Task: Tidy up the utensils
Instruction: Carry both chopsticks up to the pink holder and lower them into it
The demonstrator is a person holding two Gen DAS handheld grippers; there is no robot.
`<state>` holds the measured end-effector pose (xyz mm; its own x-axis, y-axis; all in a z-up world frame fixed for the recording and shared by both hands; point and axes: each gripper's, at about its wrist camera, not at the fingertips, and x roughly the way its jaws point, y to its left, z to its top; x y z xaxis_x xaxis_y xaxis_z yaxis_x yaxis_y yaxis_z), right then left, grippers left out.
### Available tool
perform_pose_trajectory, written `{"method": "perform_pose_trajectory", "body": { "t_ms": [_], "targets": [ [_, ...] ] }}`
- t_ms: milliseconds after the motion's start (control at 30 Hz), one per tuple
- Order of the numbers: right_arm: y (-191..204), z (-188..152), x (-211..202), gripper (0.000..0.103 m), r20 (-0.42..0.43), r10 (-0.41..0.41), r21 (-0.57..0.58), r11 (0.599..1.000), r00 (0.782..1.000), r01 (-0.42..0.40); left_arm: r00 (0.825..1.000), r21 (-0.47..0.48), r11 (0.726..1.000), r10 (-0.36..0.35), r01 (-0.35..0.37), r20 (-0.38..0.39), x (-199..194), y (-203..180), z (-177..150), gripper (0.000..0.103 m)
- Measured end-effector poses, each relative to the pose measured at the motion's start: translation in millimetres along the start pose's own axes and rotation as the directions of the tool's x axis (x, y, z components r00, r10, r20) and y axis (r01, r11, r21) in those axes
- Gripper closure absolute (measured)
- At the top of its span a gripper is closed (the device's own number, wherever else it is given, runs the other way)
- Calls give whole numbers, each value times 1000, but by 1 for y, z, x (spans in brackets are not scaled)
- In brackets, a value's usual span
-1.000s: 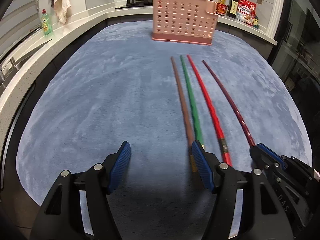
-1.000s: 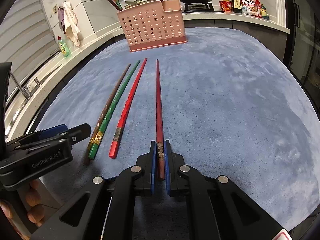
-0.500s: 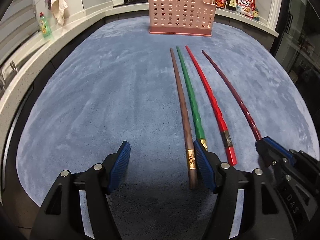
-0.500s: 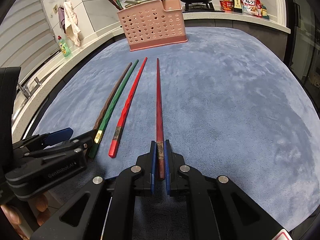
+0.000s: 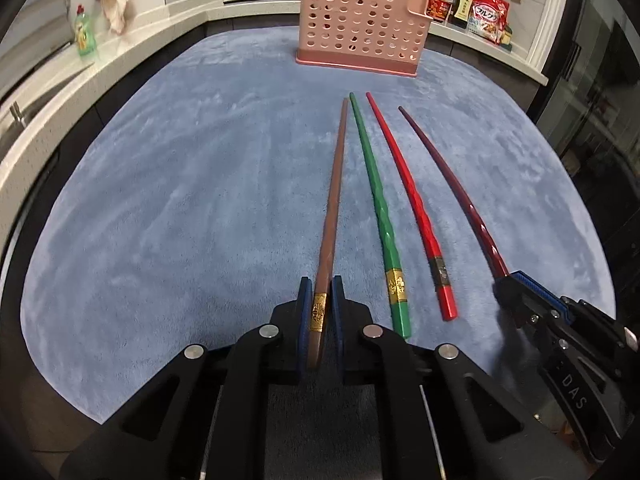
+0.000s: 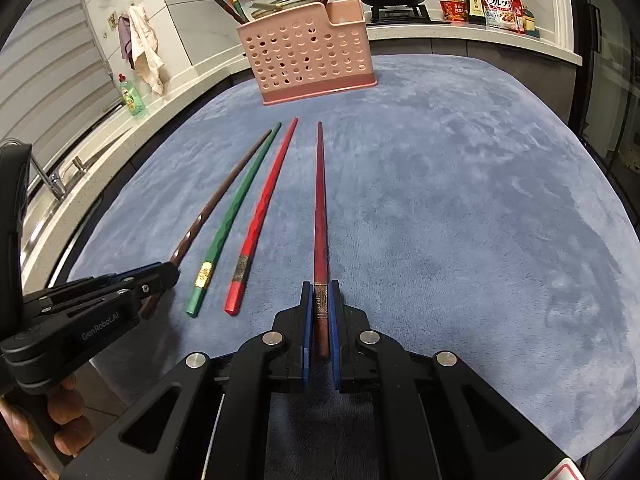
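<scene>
Pink caddy [image 6: 308,54] upright at far end of blue mat [image 6: 460,220], holding several chopsticks. Left tongs [image 5: 319,312] clamped on brown chopstick [image 5: 334,200]; right tongs [image 6: 320,312] clamped on maroon chopstick [image 6: 320,208]. Green chopstick [image 5: 378,208] and red chopstick [image 5: 412,200] flat between.

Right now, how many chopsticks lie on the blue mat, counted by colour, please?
Brown chopstick: 1, gripped by the left gripper
Green chopstick: 1
Red chopstick: 1
Dark red chopstick: 1, gripped by the right gripper
Total: 4
Those standing in the pink holder are not counted.
</scene>
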<state>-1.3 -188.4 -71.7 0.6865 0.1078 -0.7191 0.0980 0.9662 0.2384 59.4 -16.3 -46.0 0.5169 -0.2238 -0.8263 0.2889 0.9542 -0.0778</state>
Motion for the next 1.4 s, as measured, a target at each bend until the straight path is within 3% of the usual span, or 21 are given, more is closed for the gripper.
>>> {"method": "perform_pose_trajectory", "body": {
  "t_ms": [233, 533, 967, 1400],
  "targets": [
    [-3, 20, -27, 96, 53, 11, 12, 1000, 999, -12, 999, -19, 999, -26, 26, 40, -28, 2, 13, 96],
    [-5, 74, -73, 96, 190, 12, -4, 1000, 982, -12, 988, -36, 998, -48, 54, 148, -76, 8, 52, 96],
    [-8, 157, -102, 96, 344, 54, -13, 999, 937, -53, 952, -33, 999, -26, 38, 306, -108, 10, 133, 96],
    [-7, 230, -115, 96, 437, 114, -23, 993, 892, -116, 912, -17, 994, -94, 110, 399, -130, 7, 218, 96]
  ]
}}
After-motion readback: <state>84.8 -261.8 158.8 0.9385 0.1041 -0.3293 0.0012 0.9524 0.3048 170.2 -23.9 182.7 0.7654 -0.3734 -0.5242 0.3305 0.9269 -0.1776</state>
